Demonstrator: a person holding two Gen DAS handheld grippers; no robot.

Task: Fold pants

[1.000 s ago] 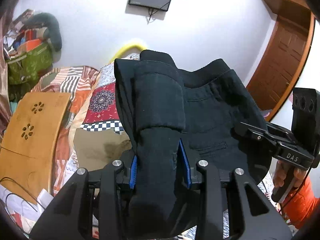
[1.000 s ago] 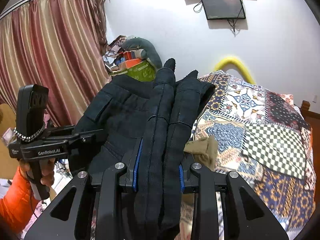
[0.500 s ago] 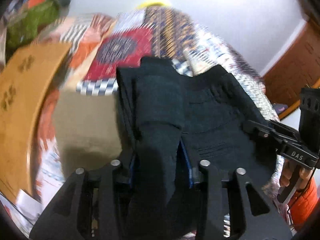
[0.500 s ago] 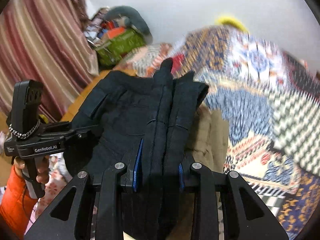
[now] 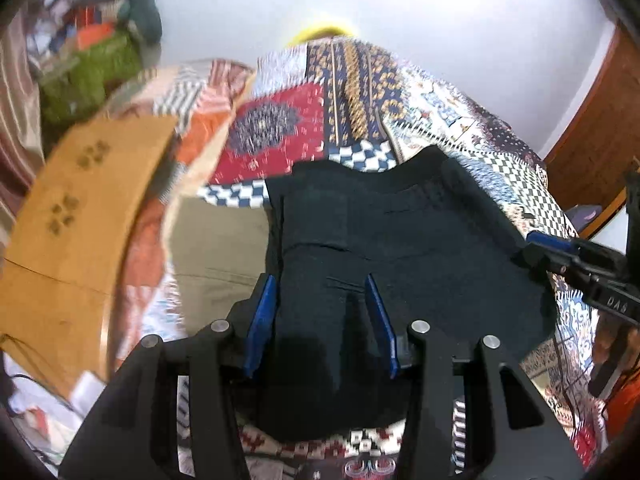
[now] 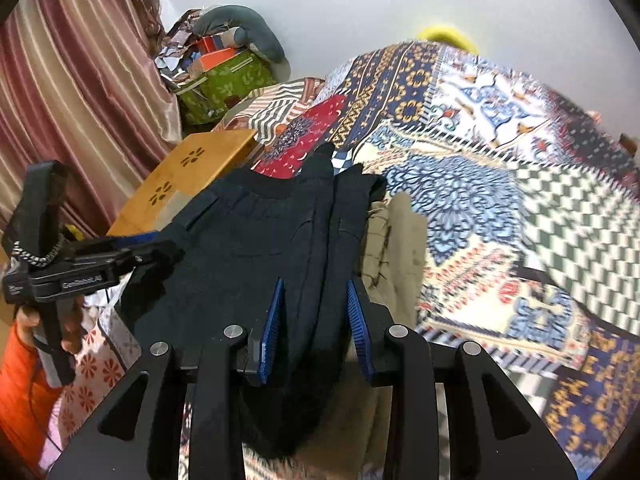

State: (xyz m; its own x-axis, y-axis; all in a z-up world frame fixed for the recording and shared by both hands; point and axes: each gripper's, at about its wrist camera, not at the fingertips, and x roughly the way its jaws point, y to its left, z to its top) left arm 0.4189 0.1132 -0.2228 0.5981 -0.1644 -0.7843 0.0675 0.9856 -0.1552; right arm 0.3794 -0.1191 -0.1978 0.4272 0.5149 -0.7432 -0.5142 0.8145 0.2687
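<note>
The folded black pants [image 5: 400,248] lie flat on the patterned bed, partly over a khaki garment [image 5: 216,248]. My left gripper [image 5: 320,284] is open, its blue pads either side of the pants' left edge. In the right wrist view the pants [image 6: 256,248] lie ahead, and my right gripper [image 6: 314,288] is open around their thick right edge. Each gripper shows in the other's view: the right one at the pants' right edge [image 5: 560,252], the left one at their left edge [image 6: 132,252].
A patchwork quilt [image 6: 500,200] covers the bed. A wooden lap table [image 5: 80,200] lies at the left. A green bag [image 6: 224,80] with clutter stands by the curtain. The khaki garment [image 6: 396,248] lies beside the pants on the right.
Both grippers lowered the held-up pants onto the bed and opened, letting go of the cloth. The pants now lie flat.
</note>
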